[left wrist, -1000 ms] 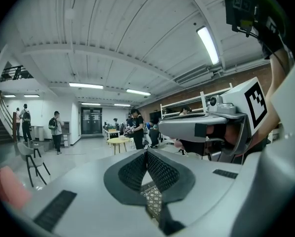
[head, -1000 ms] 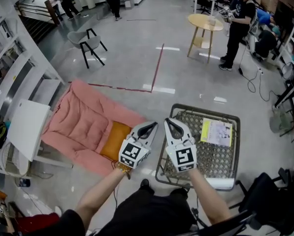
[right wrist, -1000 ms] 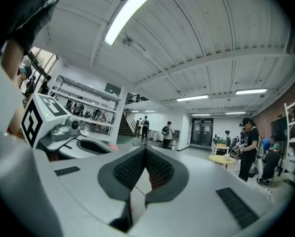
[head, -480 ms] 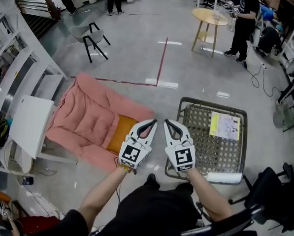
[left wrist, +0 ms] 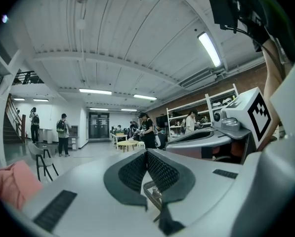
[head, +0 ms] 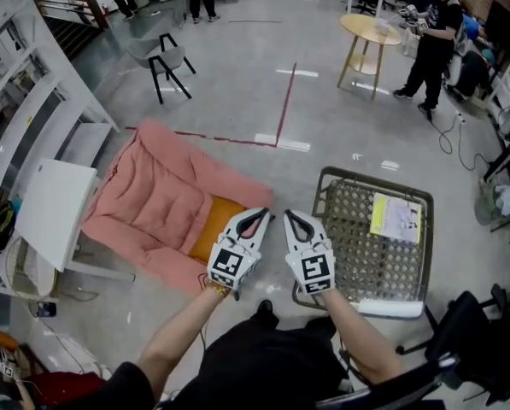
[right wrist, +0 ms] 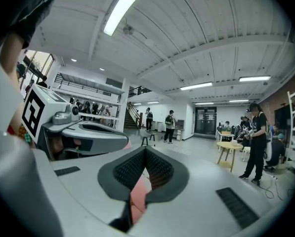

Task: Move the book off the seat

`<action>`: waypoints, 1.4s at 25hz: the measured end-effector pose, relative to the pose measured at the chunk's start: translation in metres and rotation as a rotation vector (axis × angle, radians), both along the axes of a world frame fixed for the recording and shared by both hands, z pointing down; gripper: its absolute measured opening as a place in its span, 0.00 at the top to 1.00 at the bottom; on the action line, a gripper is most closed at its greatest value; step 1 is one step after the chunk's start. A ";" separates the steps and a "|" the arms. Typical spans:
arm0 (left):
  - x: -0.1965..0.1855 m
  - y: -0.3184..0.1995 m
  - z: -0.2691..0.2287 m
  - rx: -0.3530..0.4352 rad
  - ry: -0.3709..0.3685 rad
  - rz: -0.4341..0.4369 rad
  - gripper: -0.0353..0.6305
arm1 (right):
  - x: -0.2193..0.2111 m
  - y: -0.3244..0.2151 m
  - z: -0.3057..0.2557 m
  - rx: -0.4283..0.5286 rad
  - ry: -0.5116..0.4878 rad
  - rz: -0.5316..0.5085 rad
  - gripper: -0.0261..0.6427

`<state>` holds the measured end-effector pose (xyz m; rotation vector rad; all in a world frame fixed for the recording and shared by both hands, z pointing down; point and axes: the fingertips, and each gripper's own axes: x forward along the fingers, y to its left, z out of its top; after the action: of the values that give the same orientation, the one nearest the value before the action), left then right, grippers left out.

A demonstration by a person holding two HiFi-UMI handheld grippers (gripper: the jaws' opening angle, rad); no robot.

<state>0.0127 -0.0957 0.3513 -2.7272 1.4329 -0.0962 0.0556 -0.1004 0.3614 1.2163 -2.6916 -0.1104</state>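
Both claws, left (head: 261, 217) and right (head: 292, 218), pressed together and empty, have shifted slightly by the mesh seat's (head: 357, 237) left edge. The yellow book (head: 397, 218) lies unheld on the seat's far right corner.

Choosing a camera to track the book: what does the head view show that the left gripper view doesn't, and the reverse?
Head view only: the book lying on the mesh seat, and the white panel left of the pink cushion.
Left gripper view only: the ceiling lights, and a close look at the jaws of the left hand-held gripper, together with nothing between them.
Both: the right hand-held gripper, the round yellow table and the grey chair.
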 end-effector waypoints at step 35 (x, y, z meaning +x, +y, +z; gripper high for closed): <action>-0.011 -0.009 0.054 -0.121 0.012 -0.044 0.93 | -0.015 -0.003 0.045 -0.097 0.039 -0.003 0.94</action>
<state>0.0014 -0.1045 0.4048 -2.7958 1.5392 -0.1744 0.0409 -0.1031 0.4063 1.1691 -2.6324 -0.0046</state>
